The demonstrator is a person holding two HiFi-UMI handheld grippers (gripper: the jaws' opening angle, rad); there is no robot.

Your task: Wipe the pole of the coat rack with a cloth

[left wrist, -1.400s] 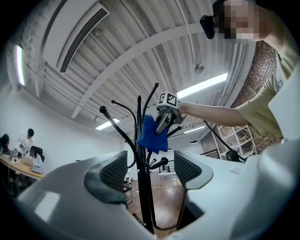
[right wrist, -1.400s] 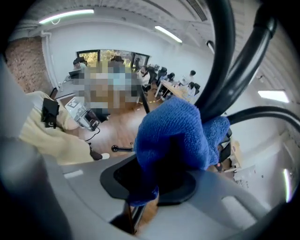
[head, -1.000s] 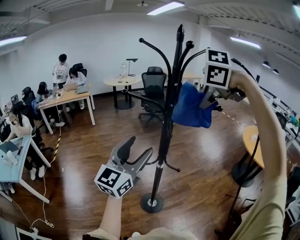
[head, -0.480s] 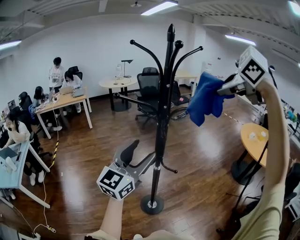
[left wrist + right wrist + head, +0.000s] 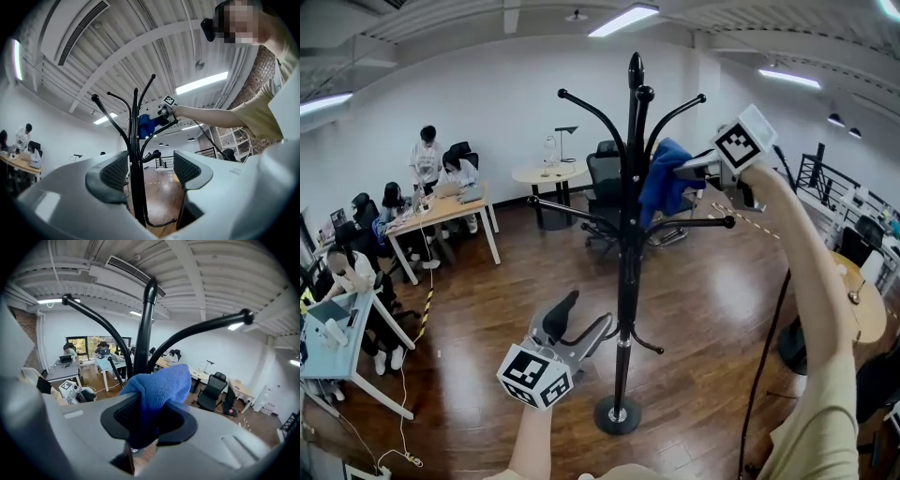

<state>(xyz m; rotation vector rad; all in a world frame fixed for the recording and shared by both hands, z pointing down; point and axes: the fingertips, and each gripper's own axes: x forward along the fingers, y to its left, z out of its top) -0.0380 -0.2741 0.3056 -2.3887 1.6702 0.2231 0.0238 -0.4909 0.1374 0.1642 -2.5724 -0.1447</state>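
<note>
A tall black metal coat rack pole (image 5: 627, 281) stands on a brown wooden floor (image 5: 487, 309). High up, just beside the pole among its curved hooks, the right gripper (image 5: 696, 167) is clamped on a bunched blue fabric cloth (image 5: 661, 178). Low beside the pole, the left gripper (image 5: 581, 319) has its jaws apart, gripping nothing.

Cloth (image 5: 664, 183) back beside pole (image 5: 626, 281)

Open-plan office. Dark polished wood floor (image 5: 487, 281), white far wall (image 5: 497, 94), ribbed ceiling with strip lights (image 5: 623, 17). Far centre: round table (image 5: 546, 172) bearing a desk lamp (image 5: 566, 131), black office chair (image 5: 602, 173) just right. Left: pale desks (image 5: 441, 208), with people (image 5: 427, 155) working.
</note>
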